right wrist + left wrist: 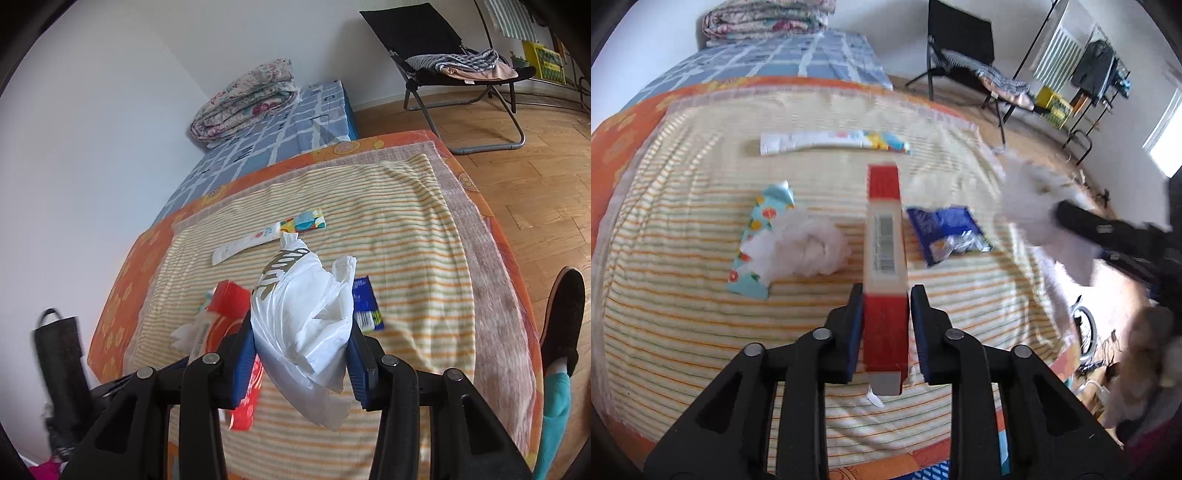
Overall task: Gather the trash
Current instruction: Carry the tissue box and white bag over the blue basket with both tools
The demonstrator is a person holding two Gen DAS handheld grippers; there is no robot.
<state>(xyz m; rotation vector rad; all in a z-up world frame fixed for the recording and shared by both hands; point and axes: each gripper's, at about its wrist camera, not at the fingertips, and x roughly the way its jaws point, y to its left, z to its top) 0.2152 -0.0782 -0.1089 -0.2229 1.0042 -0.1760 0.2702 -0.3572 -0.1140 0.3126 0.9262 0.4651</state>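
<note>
While the left gripper (pixel 884 325) clamps the near end of a long red carton (pixel 885 258), its jaws narrow against both sides, the carton juts far-ward above the striped blanket (pixel 701 332).

Right gripper (pixel 301 354): jaws set fairly wide but filled, gripping a white plastic bag (pixel 301 321) bunched between the pads; whether its mouth is open cannot be told.

Remaining on the blanket:
- flowered tube (pixel 759 243), left, touching a wad of white tissue (pixel 809 247);
- blue wrapper (pixel 947 232), right of the carton;
- long white tube (pixel 831 142), far side.

Step in hand, as judged: carton into bag. To do it well, the bag's mouth wants presenting upward and slack toward the left gripper; the carton should go in end-first, since its length would catch the thin film if laid across. Release only once most of it is inside, or it may tip out.
</note>
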